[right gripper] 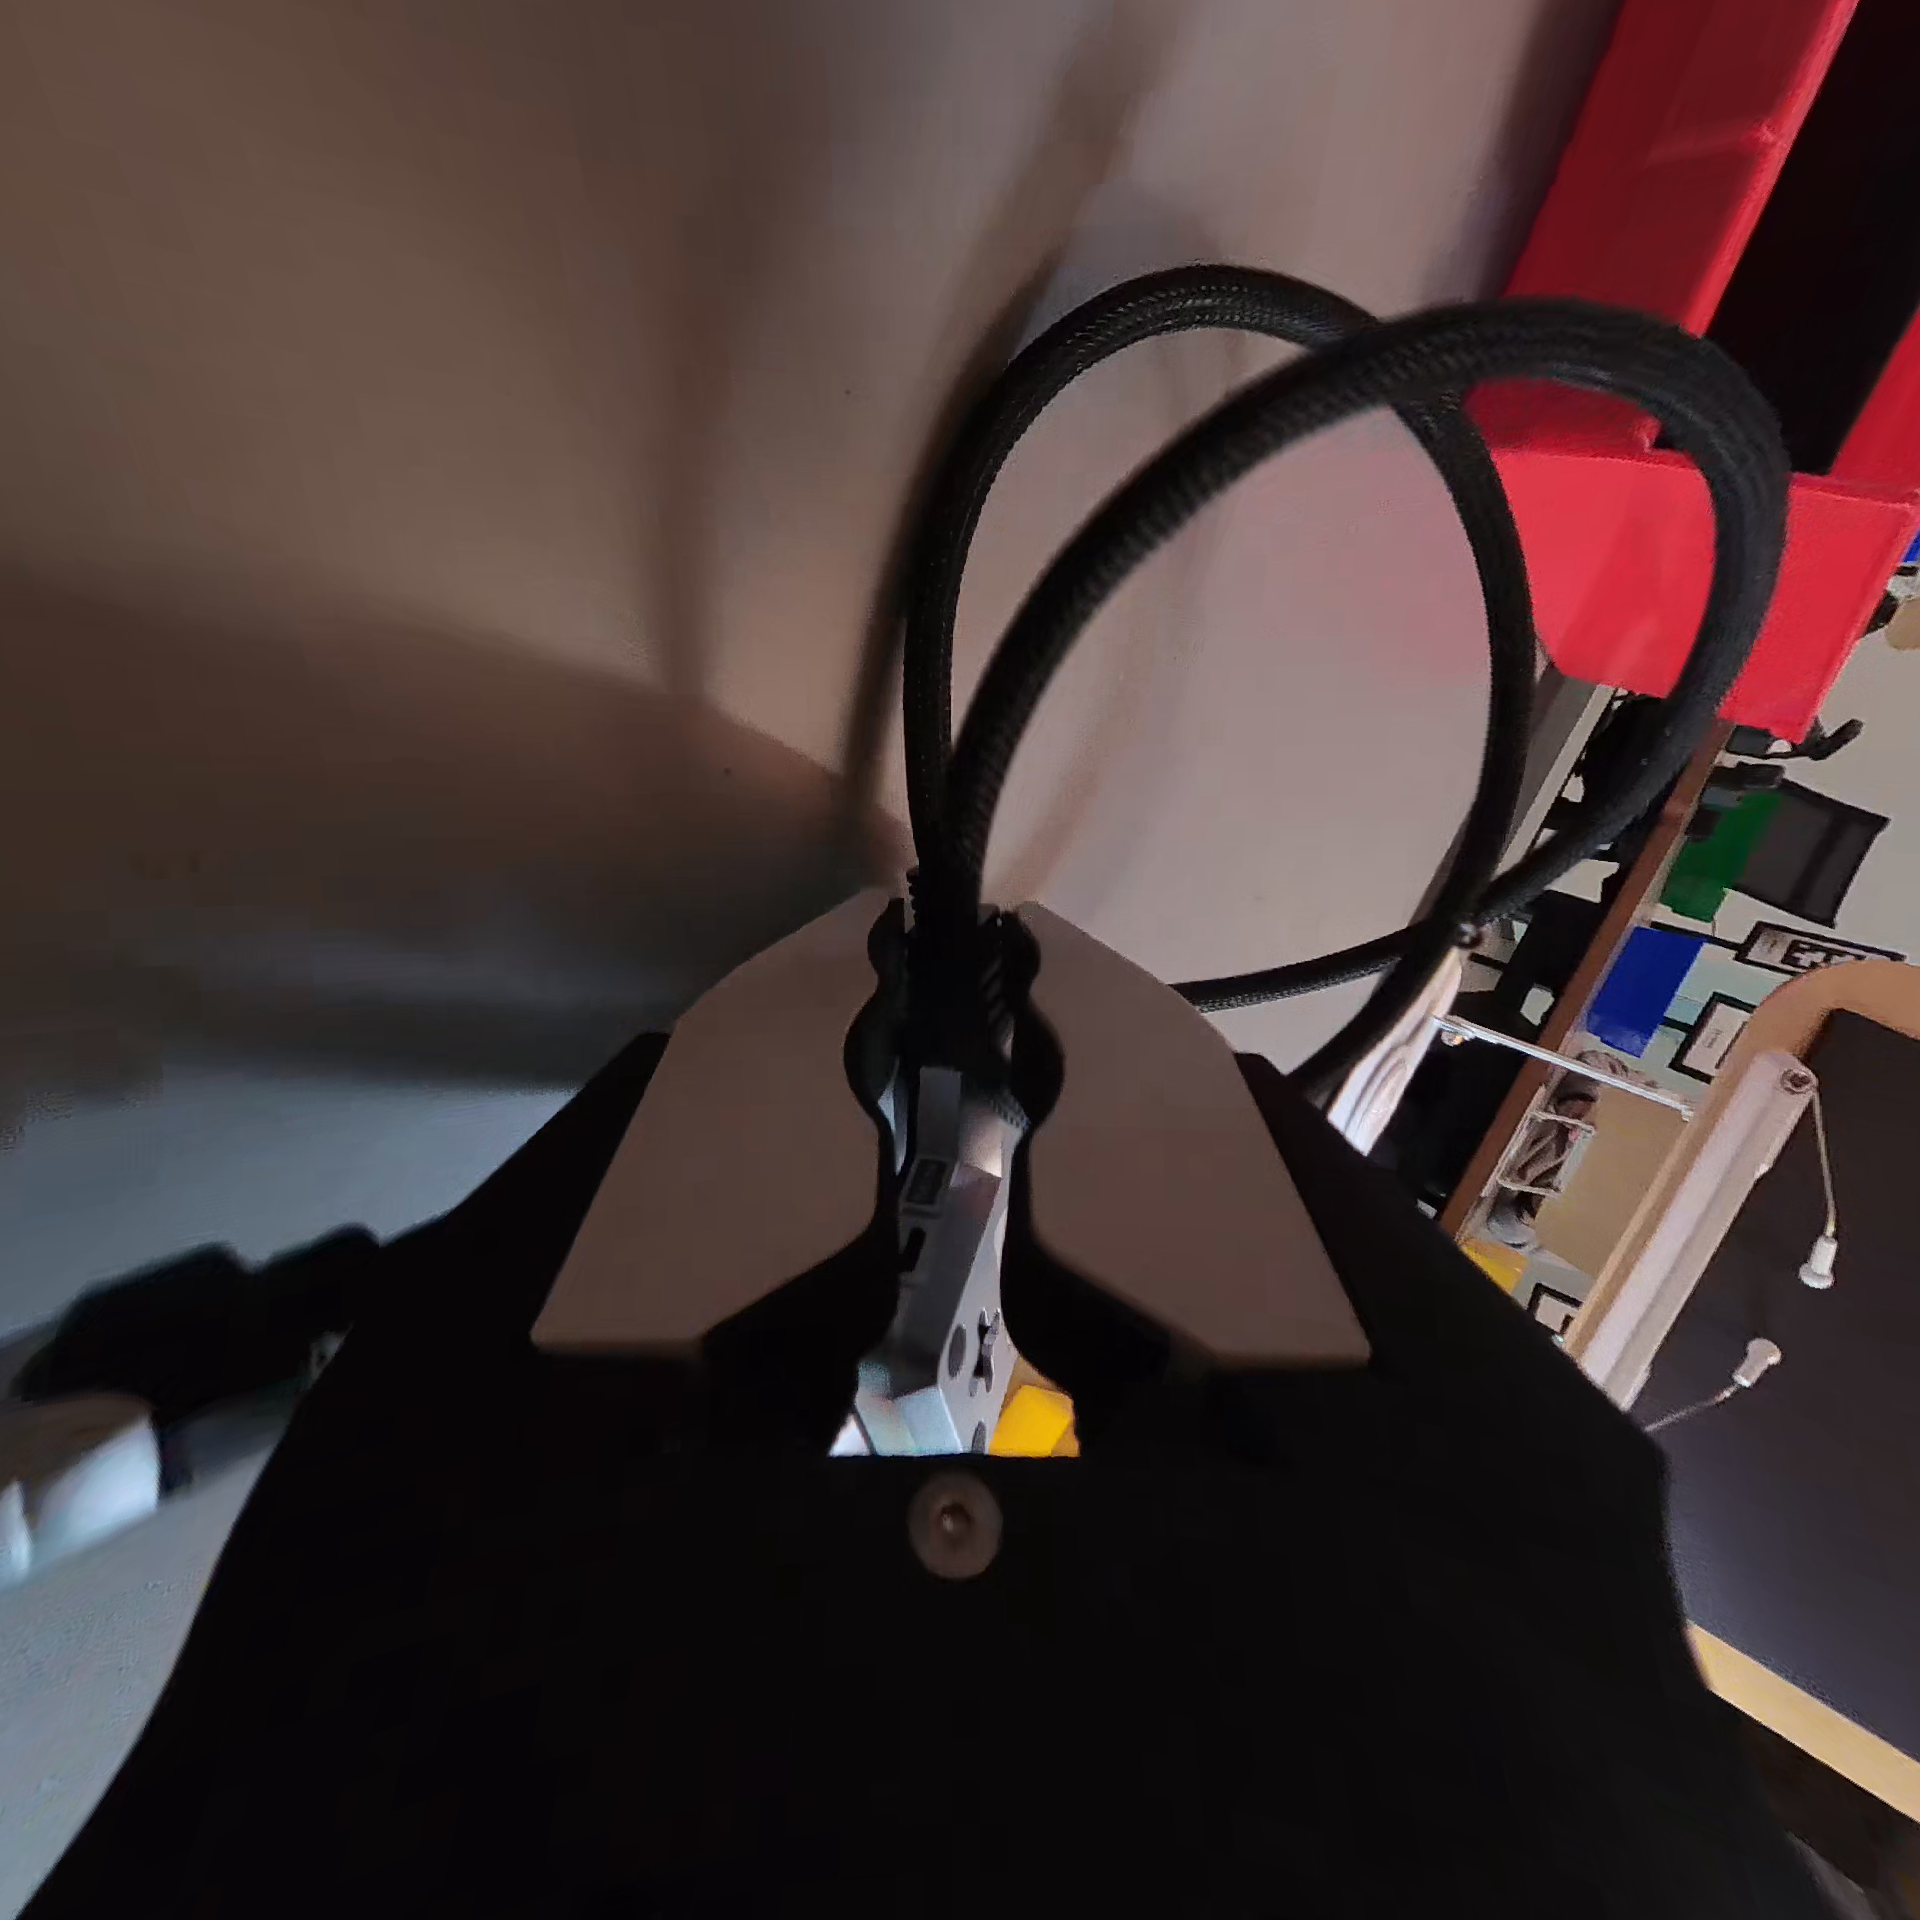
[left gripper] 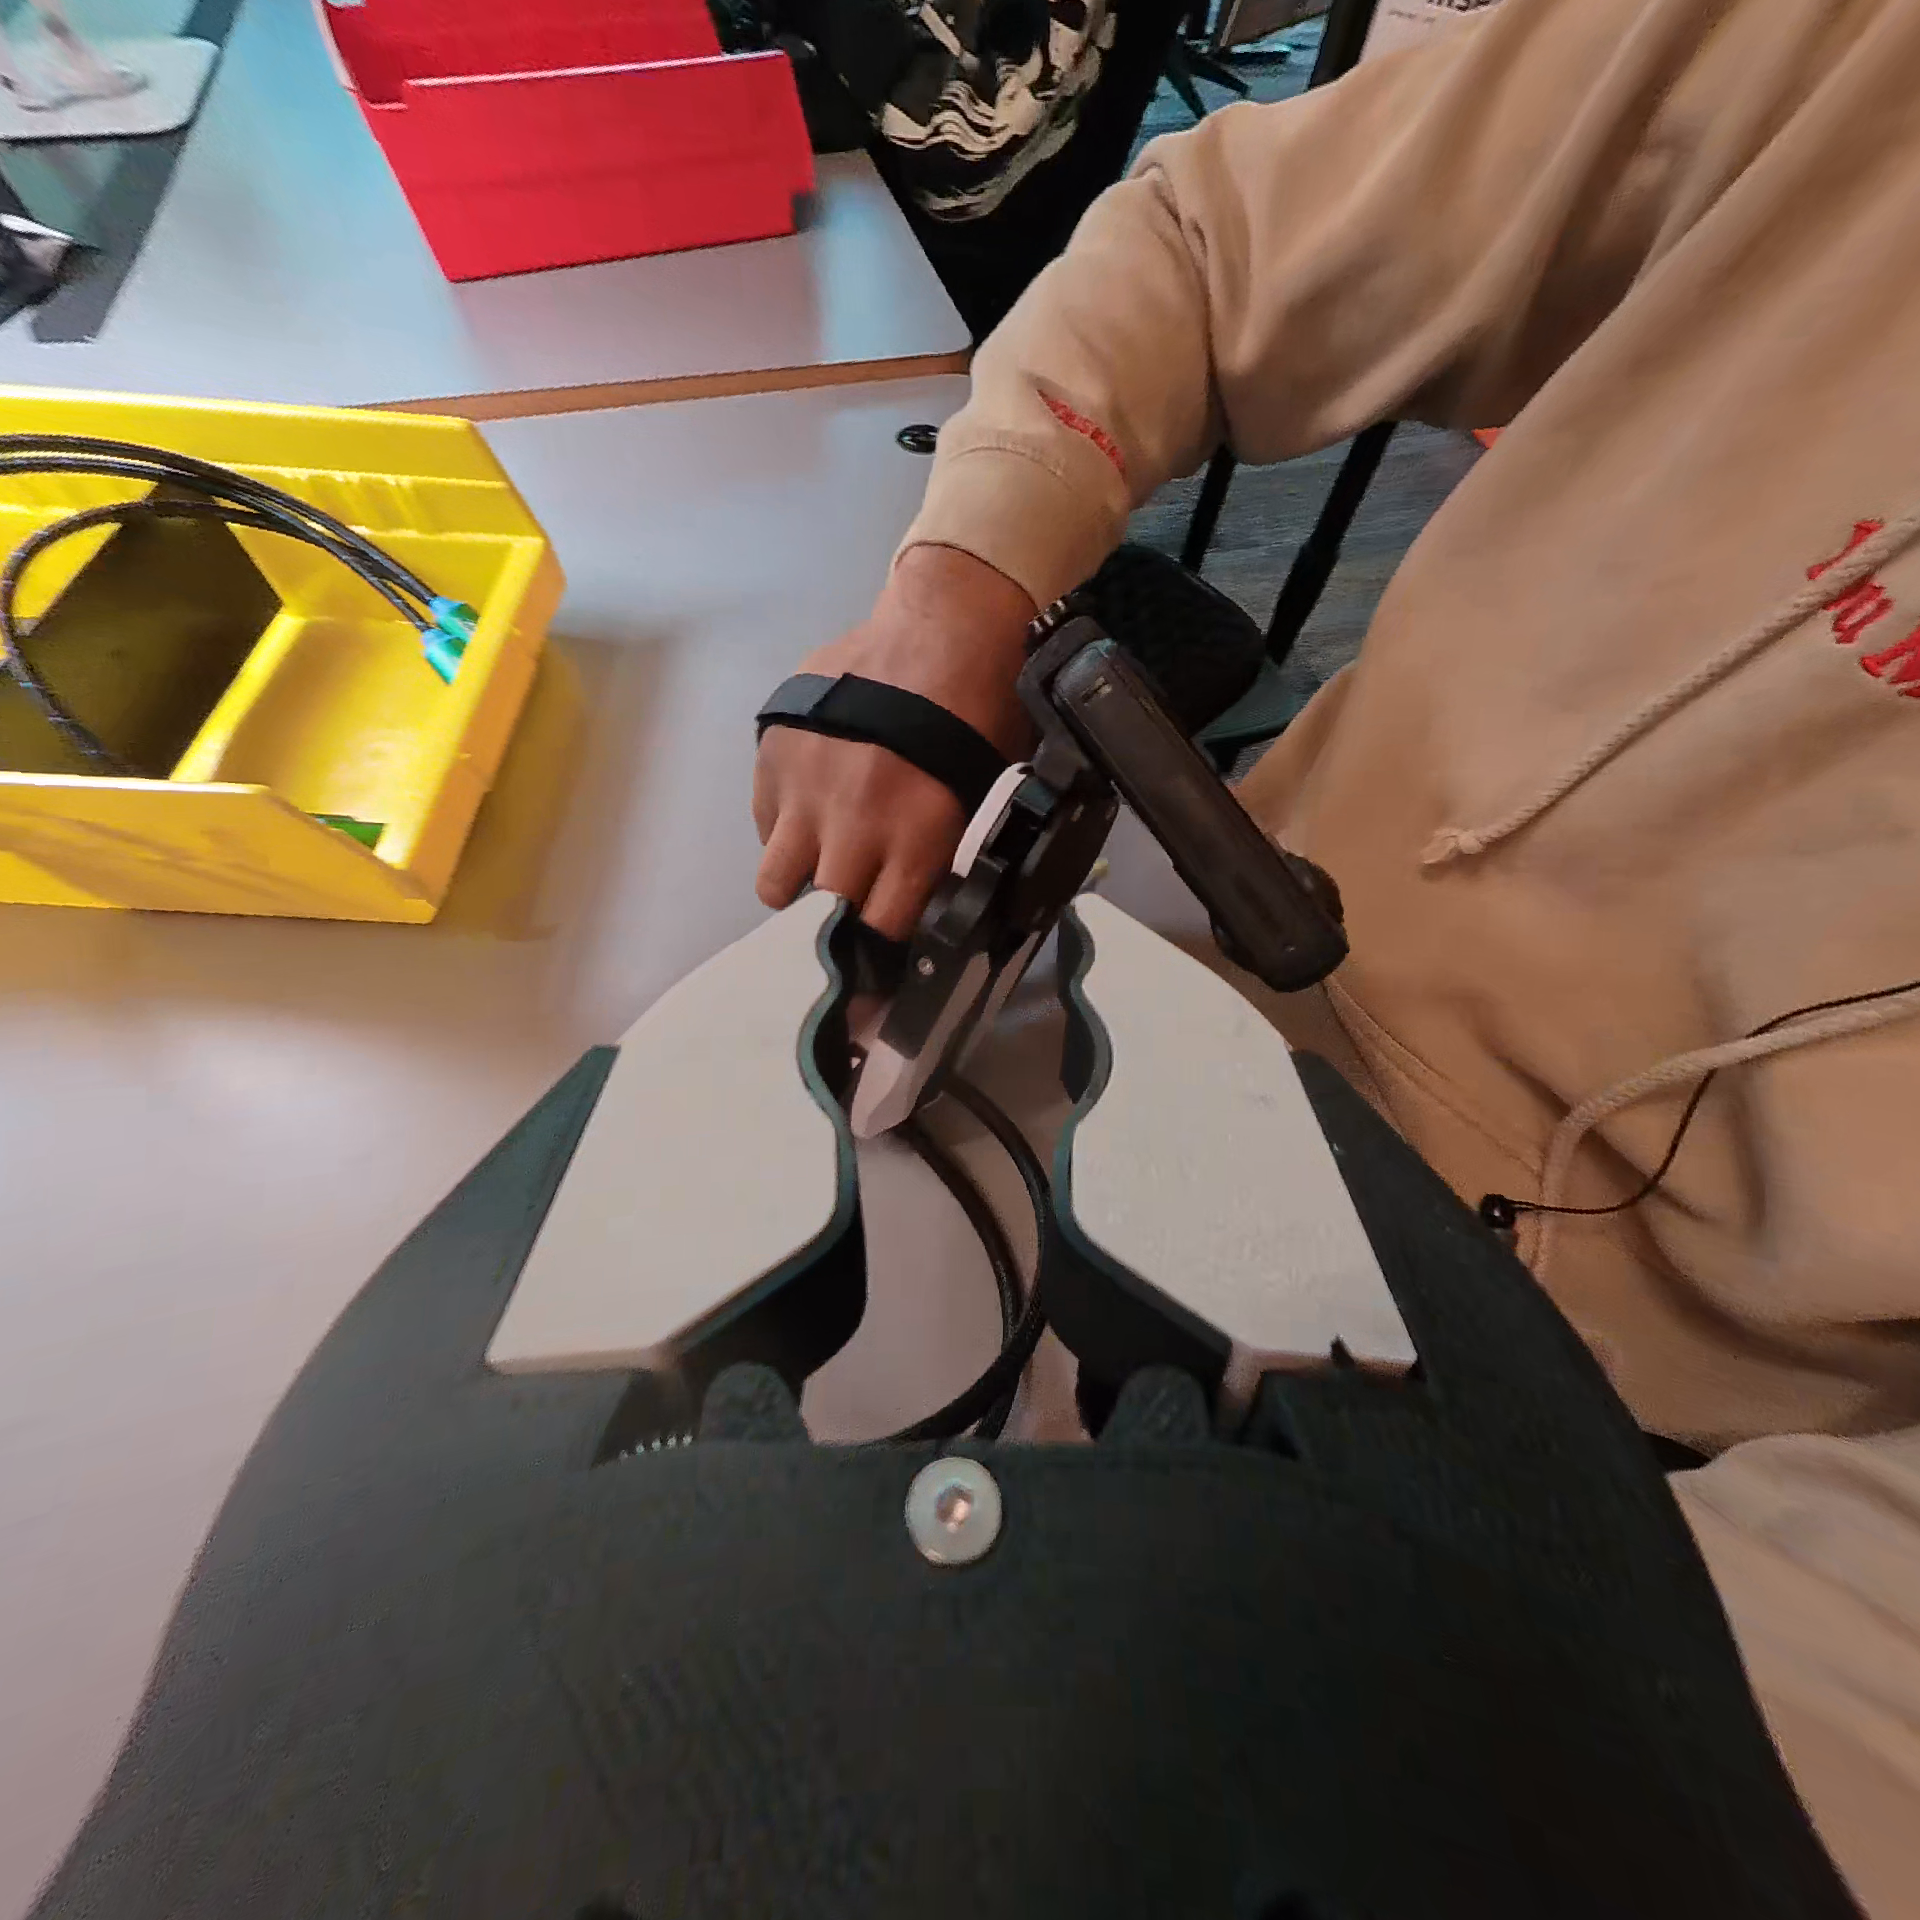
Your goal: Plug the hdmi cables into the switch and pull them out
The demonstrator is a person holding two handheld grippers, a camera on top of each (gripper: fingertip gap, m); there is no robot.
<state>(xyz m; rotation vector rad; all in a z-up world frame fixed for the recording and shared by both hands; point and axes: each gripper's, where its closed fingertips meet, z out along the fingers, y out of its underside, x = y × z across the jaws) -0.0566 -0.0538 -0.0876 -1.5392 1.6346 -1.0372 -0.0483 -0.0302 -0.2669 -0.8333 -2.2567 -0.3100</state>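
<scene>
Gripping the switch (right gripper: pixel 951 1247) with its cables (right gripper: pixel 1195 520), right claw (right gripper: pixel 951 997) near table edge (right gripper: pixel 1621 914); left claw (left gripper: pixel 951 997) wide.

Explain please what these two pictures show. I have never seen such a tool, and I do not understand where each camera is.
No robot: a person holds a two-finger claw in each hand, with a camera on each looking along the fingers. The left camera shows the left claw open over a grey table; the person's hand holds the other tool just ahead. A yellow tray holds spare cables with blue-green plugs. The right camera shows the right claw shut on a silver switch with two black cables looping from it. A red bin stands behind.
</scene>
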